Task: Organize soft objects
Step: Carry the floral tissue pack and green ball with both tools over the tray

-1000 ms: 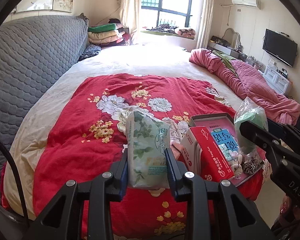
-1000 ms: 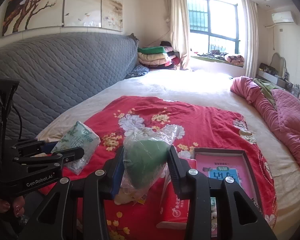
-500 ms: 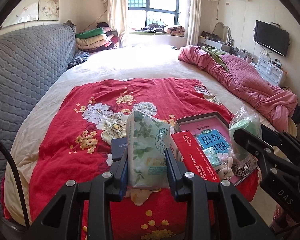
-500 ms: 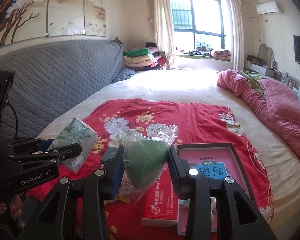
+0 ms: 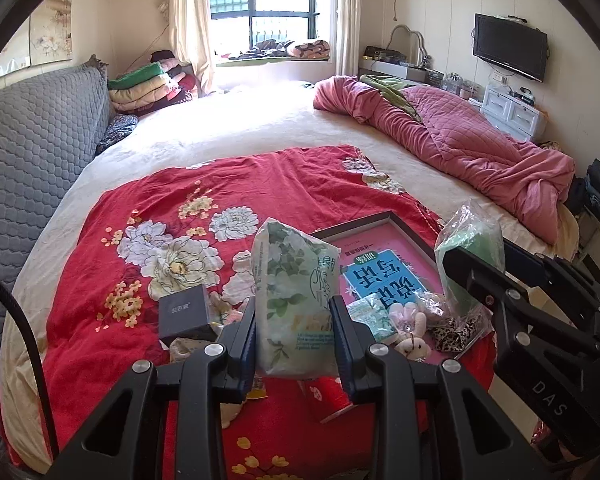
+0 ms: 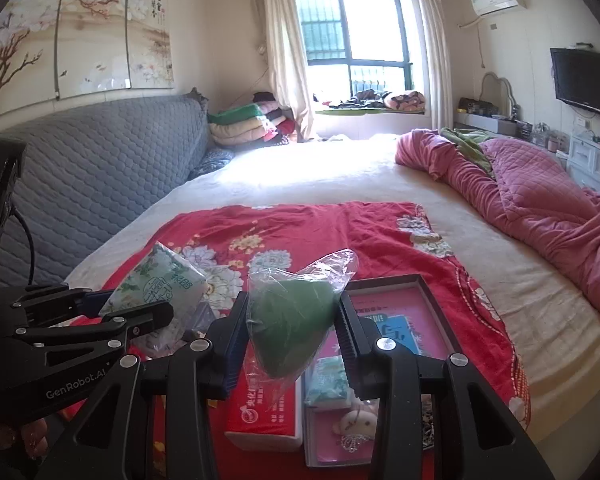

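Item: bed, cream-sheeted, with a red floral quilt spread over its near end, on which our stock lies. Rolled along the bed's far right side, a pink quilted cover. On the red quilt, a shallow dark-rimmed tray with a pink printed liner; in it a small tissue pack and a small plush toy, touching or nearly so. Beside the tray, a red-and-white boxed tissue pack; further left, a small dark box. Step in hand, as we judge it: carrying two soft things above the quilt, neither yet set down. We hold the left tongs closed on a floral-printed tissue pack, upright and clear of the quilt, its soft sides pinched in slightly between the pads. We hold the right tongs closed on a clear plastic bag with a green soft lump inside; the film is crumpled and rises loose in a peak above the pads, the green mass bulging below them. Next move, in our estimate: choose a resting place, probably the tray or the bare quilt beside it, lower each piece until it is supported, then ease the grip. Both packages yield under pressure and may sag or tip once released; the loose film could cling to a pad.
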`<state>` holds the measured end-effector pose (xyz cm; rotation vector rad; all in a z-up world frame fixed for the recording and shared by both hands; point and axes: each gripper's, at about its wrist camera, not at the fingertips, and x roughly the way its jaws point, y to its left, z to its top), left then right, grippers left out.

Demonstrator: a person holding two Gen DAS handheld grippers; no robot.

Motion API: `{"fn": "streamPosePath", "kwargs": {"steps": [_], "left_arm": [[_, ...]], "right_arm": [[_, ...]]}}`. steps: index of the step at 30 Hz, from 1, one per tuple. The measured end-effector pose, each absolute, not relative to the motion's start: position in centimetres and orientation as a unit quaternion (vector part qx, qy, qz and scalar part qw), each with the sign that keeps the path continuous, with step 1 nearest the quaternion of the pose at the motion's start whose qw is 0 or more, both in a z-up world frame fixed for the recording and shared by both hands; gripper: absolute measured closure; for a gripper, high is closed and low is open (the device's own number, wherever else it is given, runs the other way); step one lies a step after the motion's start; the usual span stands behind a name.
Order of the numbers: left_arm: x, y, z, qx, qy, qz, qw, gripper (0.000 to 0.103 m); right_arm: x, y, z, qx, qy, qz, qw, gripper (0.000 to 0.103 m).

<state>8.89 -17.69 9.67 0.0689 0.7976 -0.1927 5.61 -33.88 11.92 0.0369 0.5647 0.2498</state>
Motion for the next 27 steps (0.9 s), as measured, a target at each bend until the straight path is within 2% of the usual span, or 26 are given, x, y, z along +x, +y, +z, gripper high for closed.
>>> {"fn": "streamPosePath", "kwargs": {"steps": [12, 27], "left_arm": [[10.6, -23.3, 7.6, 0.057, 0.412, -0.139, 0.899, 0.07], [14.7, -29.0, -0.6, 0.073, 0.495, -0.183, 0.846, 0.07]], "right_arm": [[6.3, -40.6, 11.1, 0.055, 0.281, 0.063, 0.956, 0.061], [8.5, -45.6, 4.8, 0.065, 0.351, 0.013, 0.934, 0.061]]}}
